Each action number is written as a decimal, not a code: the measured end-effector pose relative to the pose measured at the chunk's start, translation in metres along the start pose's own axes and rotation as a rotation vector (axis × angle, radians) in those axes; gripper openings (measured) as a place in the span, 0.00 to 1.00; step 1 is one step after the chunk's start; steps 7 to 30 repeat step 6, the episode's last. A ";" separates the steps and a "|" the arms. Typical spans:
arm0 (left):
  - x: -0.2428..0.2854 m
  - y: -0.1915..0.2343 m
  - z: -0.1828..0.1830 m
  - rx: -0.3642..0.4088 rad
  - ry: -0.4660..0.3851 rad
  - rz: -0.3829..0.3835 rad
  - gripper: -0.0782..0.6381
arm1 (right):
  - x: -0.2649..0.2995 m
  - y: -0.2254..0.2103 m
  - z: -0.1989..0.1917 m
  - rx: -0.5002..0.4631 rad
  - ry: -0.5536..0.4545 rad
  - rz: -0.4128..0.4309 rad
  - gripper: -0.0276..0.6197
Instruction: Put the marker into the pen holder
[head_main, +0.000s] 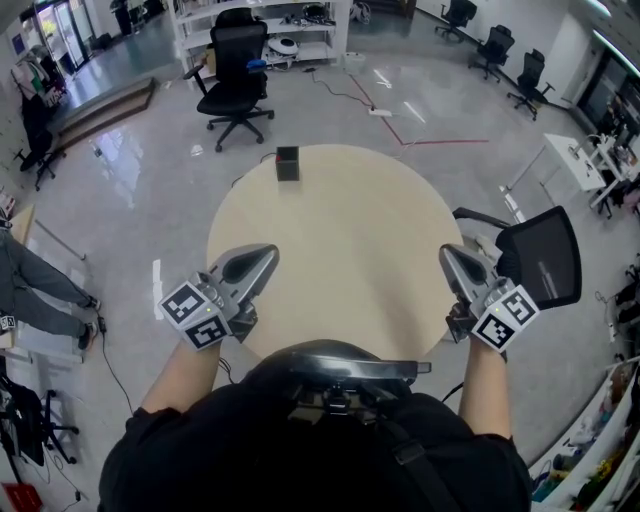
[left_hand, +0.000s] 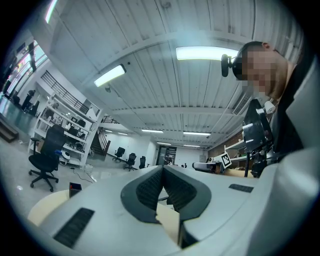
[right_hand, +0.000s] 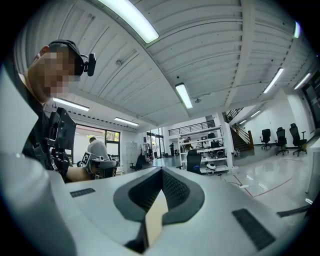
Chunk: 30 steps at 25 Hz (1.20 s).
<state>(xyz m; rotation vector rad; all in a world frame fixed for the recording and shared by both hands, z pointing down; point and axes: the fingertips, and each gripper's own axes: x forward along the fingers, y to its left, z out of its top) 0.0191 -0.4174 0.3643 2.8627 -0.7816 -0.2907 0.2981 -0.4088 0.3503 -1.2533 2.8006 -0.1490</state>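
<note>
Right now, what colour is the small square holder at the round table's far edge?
The small square pen holder is black; the head view shows it best.

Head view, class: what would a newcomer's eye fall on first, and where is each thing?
The round beige table fills the middle, a small black pen holder standing near its far edge. The left gripper and right gripper flank its near edge, both with jaws together.

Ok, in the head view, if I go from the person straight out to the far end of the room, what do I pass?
First the round beige table → small black pen holder near its far edge → black office chair on the grey floor → white shelves at the back.
</note>
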 end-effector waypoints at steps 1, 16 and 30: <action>0.000 0.000 0.000 -0.002 0.001 0.002 0.10 | 0.001 -0.001 0.001 0.000 0.001 0.001 0.05; 0.004 -0.004 -0.001 -0.002 0.002 0.000 0.10 | 0.000 -0.003 0.001 -0.003 0.003 0.010 0.05; 0.004 -0.004 -0.001 -0.002 0.002 0.000 0.10 | 0.000 -0.003 0.001 -0.003 0.003 0.010 0.05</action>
